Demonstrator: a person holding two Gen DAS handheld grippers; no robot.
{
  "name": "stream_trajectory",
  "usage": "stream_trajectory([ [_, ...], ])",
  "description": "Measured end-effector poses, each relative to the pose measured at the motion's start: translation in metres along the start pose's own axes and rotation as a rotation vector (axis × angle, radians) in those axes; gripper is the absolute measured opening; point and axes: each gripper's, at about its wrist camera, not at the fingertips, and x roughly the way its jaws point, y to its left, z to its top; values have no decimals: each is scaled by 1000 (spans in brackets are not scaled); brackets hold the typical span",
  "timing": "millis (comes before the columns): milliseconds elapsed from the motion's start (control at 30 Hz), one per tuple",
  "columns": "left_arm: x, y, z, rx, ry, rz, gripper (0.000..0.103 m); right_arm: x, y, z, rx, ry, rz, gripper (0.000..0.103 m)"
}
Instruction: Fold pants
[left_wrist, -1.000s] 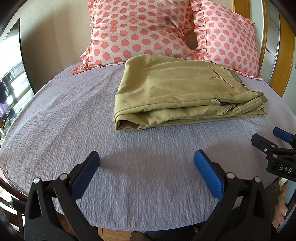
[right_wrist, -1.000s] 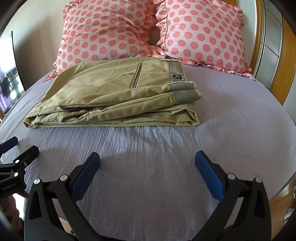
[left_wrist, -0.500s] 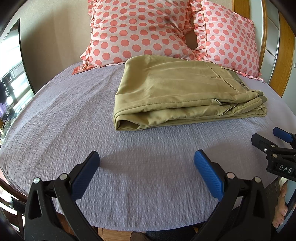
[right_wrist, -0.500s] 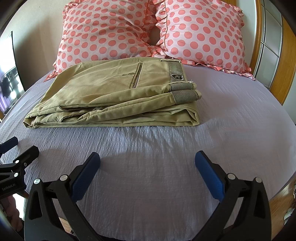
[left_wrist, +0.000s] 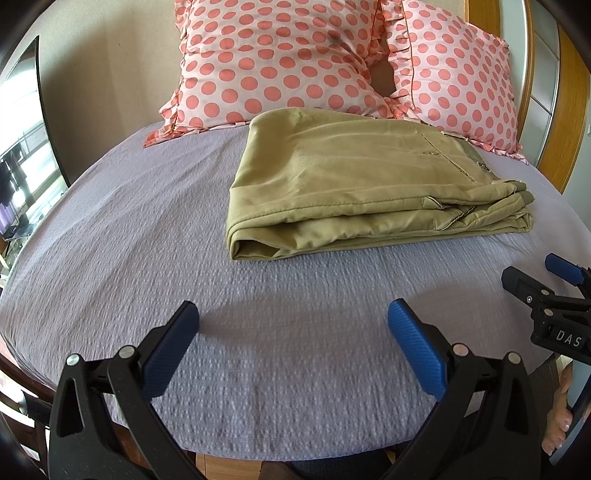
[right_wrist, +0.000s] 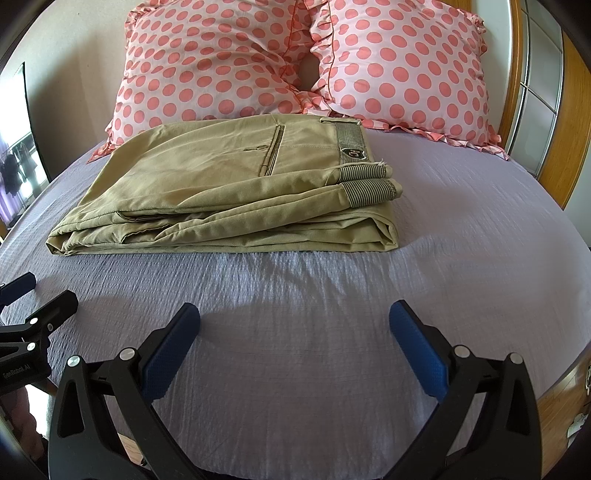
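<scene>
Khaki pants (left_wrist: 354, 181) lie folded on the lavender bed (left_wrist: 122, 236), and both our claws hang open and empty near its front edge.

At far left a dark-framed window or screen (left_wrist: 22, 147) is cut off by the lens, too distorted to name. Two pink polka-dot pillows (right_wrist: 207, 70) (right_wrist: 402, 70) lean behind the pants, touching their far edge; a wooden headboard frame (right_wrist: 557, 147) rises at right. Nothing lies between us and the pants. Our left gripper (left_wrist: 291, 328) is spread wide above bare sheet, gripping nothing; our right gripper (right_wrist: 295, 328) is spread just as wide, also empty. In the left view the right gripper shows only partly at the frame edge.
</scene>
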Motion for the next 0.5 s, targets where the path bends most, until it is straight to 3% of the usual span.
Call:
stream_trajectory([
  [500, 2, 1, 1, 1, 6, -2, 101, 0, 0, 0, -1, 0, 0, 102],
])
